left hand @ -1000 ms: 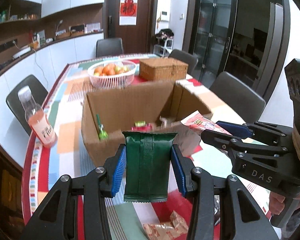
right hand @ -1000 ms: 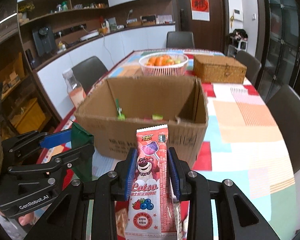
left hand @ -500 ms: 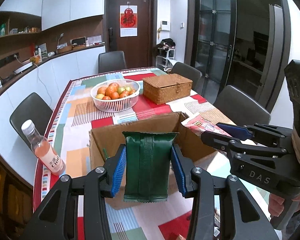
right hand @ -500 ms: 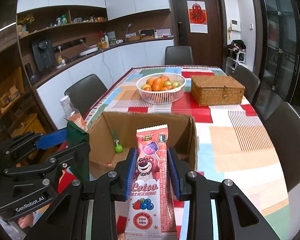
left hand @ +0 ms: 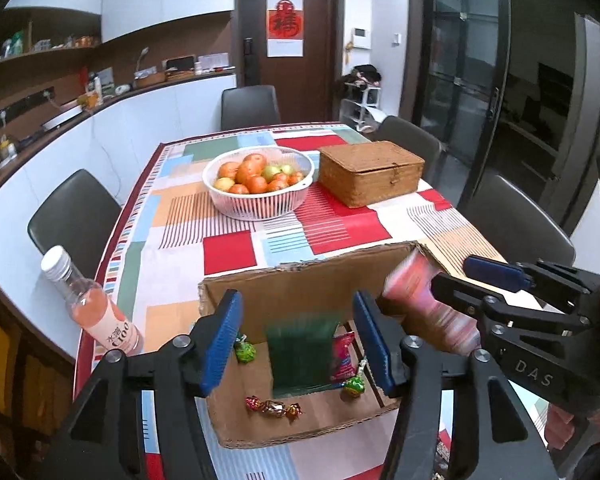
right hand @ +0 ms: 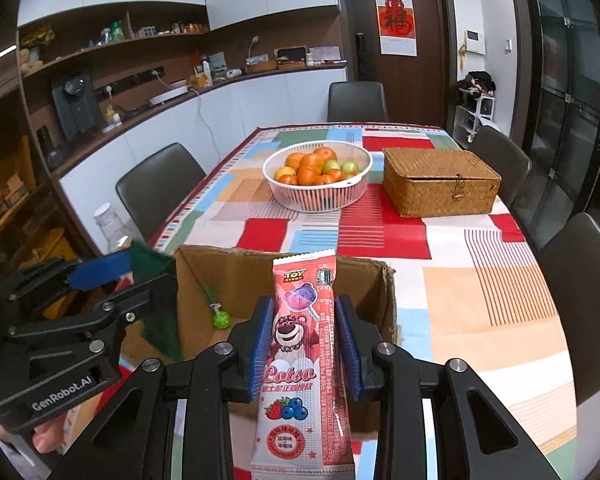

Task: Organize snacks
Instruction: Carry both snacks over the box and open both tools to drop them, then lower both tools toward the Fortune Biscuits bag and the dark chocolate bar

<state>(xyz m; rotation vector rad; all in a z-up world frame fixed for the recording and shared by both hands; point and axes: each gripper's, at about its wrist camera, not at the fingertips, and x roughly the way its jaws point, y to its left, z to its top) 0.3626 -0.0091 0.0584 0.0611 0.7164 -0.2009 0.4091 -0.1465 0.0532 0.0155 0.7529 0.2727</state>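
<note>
Left gripper (left hand: 298, 340): jaws just been opening, pads clear of green packet (left hand: 302, 354), which is blurred, falling upright between them into cardboard box (left hand: 300, 280) directly below. Right gripper (right hand: 304, 344): jaws just been widening; pink Lotso lollipop packet (right hand: 304, 344) between the 2 pads, long axis along fingers, top end over box's near wall; contact with pads uncertain. Judgement: both packets poised above box; release alone completes drop. Wrapped candies (left hand: 274, 406) on box floor.

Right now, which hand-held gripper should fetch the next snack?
Left: jaws just opened, green packet dropping free into the box. Right, jaws just easing open, holds the pink packet.
</note>
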